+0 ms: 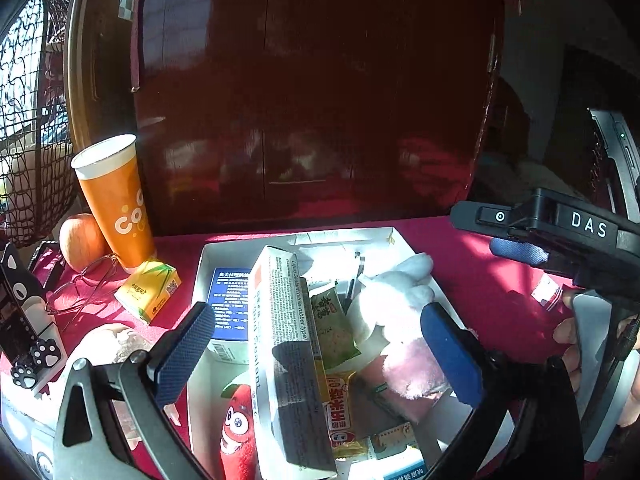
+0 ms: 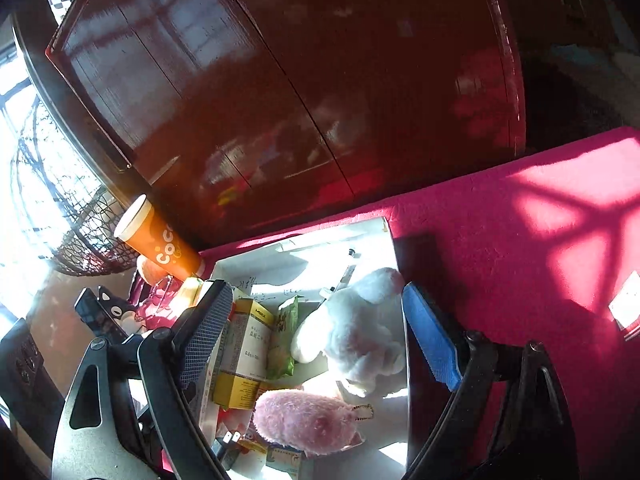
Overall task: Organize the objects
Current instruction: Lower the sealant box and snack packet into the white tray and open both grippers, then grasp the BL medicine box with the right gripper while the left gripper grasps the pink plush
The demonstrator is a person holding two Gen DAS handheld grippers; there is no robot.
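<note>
A white box [image 1: 248, 242] on the red cloth holds several items. My left gripper [image 1: 320, 354] is open above it, and an upright liquid-sealant carton [image 1: 280, 320] stands between its fingers untouched. Beside the carton lie a blue box [image 1: 228, 300], a green snack packet [image 1: 332, 328], a white plush [image 1: 396, 296] and a red plush with eyes [image 1: 236, 428]. My right gripper [image 2: 320, 334] is open over the same white box [image 2: 304, 236], above the white plush [image 2: 352, 332] and a pink plush [image 2: 308, 420], gripping nothing. One of its blue pads [image 1: 520, 250] shows at the right of the left wrist view.
Left of the box stand an orange paper cup [image 1: 116, 204], an apple [image 1: 80, 240], glasses [image 1: 84, 284], a yellow drink carton [image 1: 148, 290] and a cat-themed phone case [image 1: 20, 320]. A dark red cabinet [image 1: 312, 100] rises behind. A small card [image 2: 626, 304] lies on the cloth at right.
</note>
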